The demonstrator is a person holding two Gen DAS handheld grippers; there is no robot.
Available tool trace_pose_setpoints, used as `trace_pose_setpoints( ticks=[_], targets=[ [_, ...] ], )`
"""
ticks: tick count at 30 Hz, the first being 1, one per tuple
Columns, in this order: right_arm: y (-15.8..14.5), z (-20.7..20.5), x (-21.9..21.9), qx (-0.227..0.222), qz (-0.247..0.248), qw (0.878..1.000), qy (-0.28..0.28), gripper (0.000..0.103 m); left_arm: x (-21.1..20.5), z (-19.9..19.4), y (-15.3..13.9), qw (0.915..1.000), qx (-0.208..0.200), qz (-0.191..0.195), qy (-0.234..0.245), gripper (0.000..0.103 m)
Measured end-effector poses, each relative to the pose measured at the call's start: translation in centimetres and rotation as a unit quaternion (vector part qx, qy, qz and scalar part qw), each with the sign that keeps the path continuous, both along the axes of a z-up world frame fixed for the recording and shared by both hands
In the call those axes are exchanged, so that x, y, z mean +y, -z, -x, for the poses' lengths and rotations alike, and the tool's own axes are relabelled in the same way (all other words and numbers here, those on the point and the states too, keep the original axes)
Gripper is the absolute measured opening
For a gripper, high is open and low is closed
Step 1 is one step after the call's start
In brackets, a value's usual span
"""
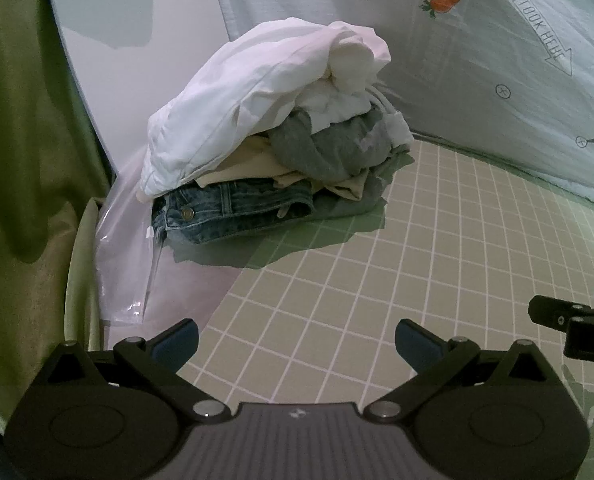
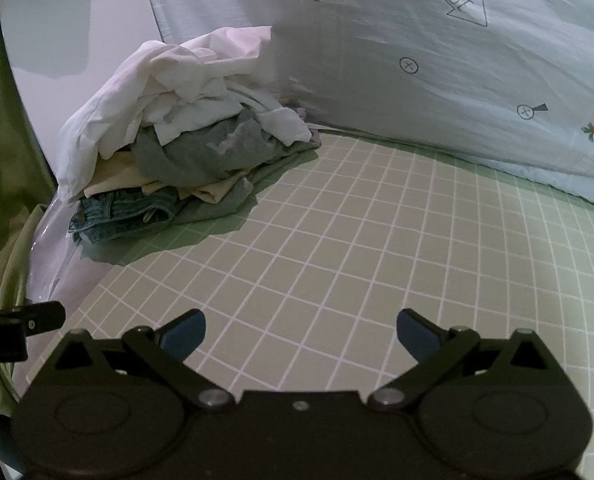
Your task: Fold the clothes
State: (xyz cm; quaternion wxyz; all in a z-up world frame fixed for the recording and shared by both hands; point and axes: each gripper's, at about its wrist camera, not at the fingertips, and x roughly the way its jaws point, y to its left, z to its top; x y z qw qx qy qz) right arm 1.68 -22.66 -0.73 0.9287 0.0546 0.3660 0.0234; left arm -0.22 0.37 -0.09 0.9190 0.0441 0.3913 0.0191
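On the far left of the checked bed sheet [image 2: 357, 240], against a carrot-print duvet [image 2: 457, 80], sits the pile of clothes [image 1: 273, 148], ahead and left of both grippers, well apart. I judge the left gripper [image 1: 297, 344] nearer. Left and right gripper [image 2: 301, 334] fingers stand fully spread, holding nothing.

A heap of clothes [image 1: 273, 136] sits in the upper middle of the left wrist view, on the gridded mat [image 1: 377, 280]. In the heap, jeans [image 1: 233, 212] lie at the bottom, a sweater [image 1: 329, 148] above them, a loose shirt [image 1: 233, 104] on top. A plastic bag [image 1: 129, 248] lies left of the heap, a curtain [image 1: 21, 140] further left. Behind and to the right rises a printed quilt [image 1: 477, 60]. Both grippers hang at the lower edge, before the heap
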Motion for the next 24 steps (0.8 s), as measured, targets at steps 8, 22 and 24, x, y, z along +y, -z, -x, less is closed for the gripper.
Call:
trace_pose_setpoints(
  ticks=[8,22,24],
  targets=[
    [0.04,0.12,-0.18,-0.001,0.0,1.0,0.001,0.103,-0.04,-0.13,-0.01,1.0,0.001,0.002,0.0,0.103],
    [0.11,0.02,-0.34,0.004,0.002,1.0,0.005,0.103,-0.21,-0.3,0.02,1.0,0.004,0.005,0.002,0.103],
    [0.14,0.02,-0.37,0.006,0.001,1.0,0.006,0.103,-0.26,-0.33,0.02,1.0,0.005,0.005,0.003,0.103]
  ],
)
